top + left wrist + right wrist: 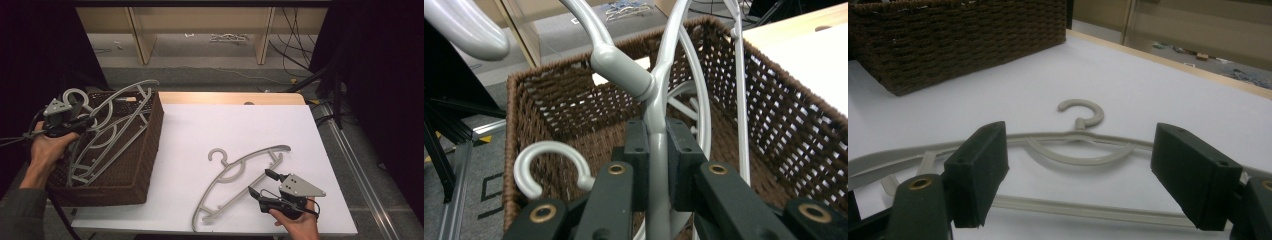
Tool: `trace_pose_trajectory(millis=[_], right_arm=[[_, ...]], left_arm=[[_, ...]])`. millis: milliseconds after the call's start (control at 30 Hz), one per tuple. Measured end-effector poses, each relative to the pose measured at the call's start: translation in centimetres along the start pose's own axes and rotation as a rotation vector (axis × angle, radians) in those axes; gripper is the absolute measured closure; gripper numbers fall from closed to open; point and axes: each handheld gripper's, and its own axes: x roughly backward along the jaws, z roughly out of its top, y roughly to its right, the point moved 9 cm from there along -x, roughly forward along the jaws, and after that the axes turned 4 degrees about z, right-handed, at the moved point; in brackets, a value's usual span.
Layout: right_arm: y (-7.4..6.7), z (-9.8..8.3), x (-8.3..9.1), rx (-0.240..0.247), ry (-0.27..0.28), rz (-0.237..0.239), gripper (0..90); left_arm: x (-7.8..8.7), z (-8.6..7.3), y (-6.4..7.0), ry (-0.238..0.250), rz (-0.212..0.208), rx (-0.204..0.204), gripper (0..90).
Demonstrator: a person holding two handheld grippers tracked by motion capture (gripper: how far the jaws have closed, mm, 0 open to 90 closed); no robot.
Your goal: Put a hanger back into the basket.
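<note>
Hangers going from the table into the wicker basket: several in, one left.

The left claw (91, 120) is clamped on the neck of a grey hanger (655, 107), holding it over the brown basket (150, 145), where other hangers (95, 155) already lie; this one looks not yet released. The right claw (260, 184) stands with its jaws wide apart, gripping nothing, just beside the last hanger (235, 176), which lies flat on the white table (210, 125). By my reading, what remains is letting go of the held hanger, then lifting the last one across.
</note>
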Motion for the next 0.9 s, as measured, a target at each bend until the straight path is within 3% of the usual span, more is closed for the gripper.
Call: trace_pose_trajectory(millis=[167,300,433,667,700,767,900], right_arm=[[0.0,0.0,0.0,0.002,0.003,-0.005,23.9],[0.0,-0.1,0.1,0.000,-0.017,-0.004,23.9],[0.0,0.0,0.0,-0.002,-0.001,-0.003,23.9],[0.0,-0.1,0.1,-0.001,-0.017,-0.005,23.9],[0.0,-0.1,0.1,-0.002,-0.017,-0.004,23.9],[0.0,0.0,0.0,-0.002,0.002,-0.006,23.9],[0.0,-0.2,0.1,-0.001,-0.019,-0.005,23.9]], left_arm=[[-0.2,-1.0,-0.4,-0.021,0.003,-0.010,81.4],[-0.3,-1.6,-0.8,-0.028,0.010,0.001,81.4],[-0.6,-2.2,-1.2,-0.035,0.010,0.022,81.3],[-1.3,-3.2,-1.6,-0.084,0.036,-0.024,81.3],[-1.3,-3.5,-1.8,-0.104,0.032,-0.054,81.4],[-1.5,-3.7,-1.7,-0.110,0.027,-0.077,81.4],[-1.9,-4.3,-1.4,-0.148,0.030,-0.095,81.2]])
